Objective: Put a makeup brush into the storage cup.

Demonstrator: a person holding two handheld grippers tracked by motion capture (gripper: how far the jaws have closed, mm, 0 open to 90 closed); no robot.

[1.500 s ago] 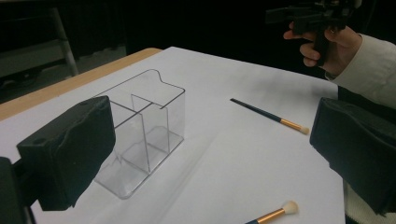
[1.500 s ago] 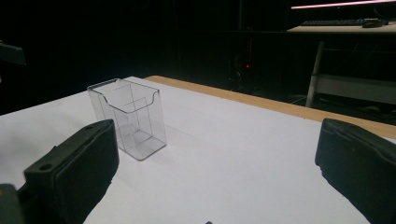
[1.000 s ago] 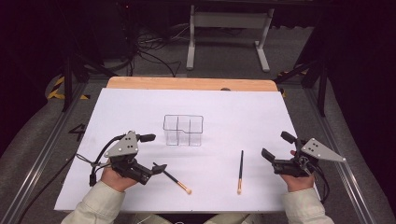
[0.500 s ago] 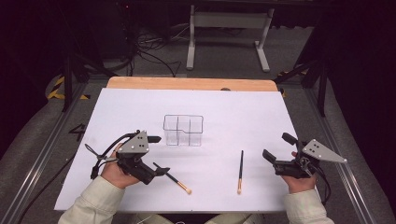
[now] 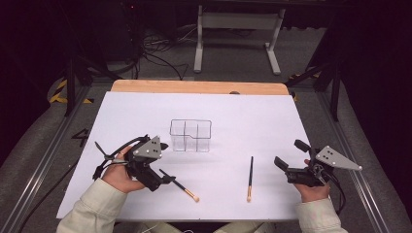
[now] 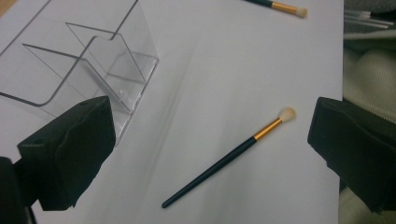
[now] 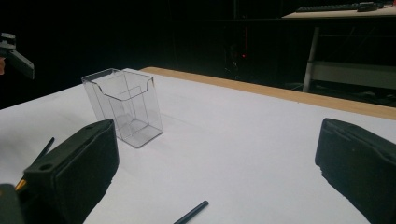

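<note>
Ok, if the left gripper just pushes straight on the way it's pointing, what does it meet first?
Probably the near makeup brush: it lies between the left gripper's open jaws. The clear organizer sits off to one side.

Dark room, grey floor (image 5: 43, 141), white-covered table (image 5: 262, 111).

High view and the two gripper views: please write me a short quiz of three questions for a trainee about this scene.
1. True or false: the left claw is shut on the brush below it.
2. Counting that one, how many brushes lie on the white sheet? A) one B) two C) three
3. What does the clear organizer hold?

Key
1. False: its jaws stand wide open, with the brush lying free on the sheet.
2. B: the second brush lies nearer the right claw, which is also open.
3. Nothing; its compartments are empty.
</note>
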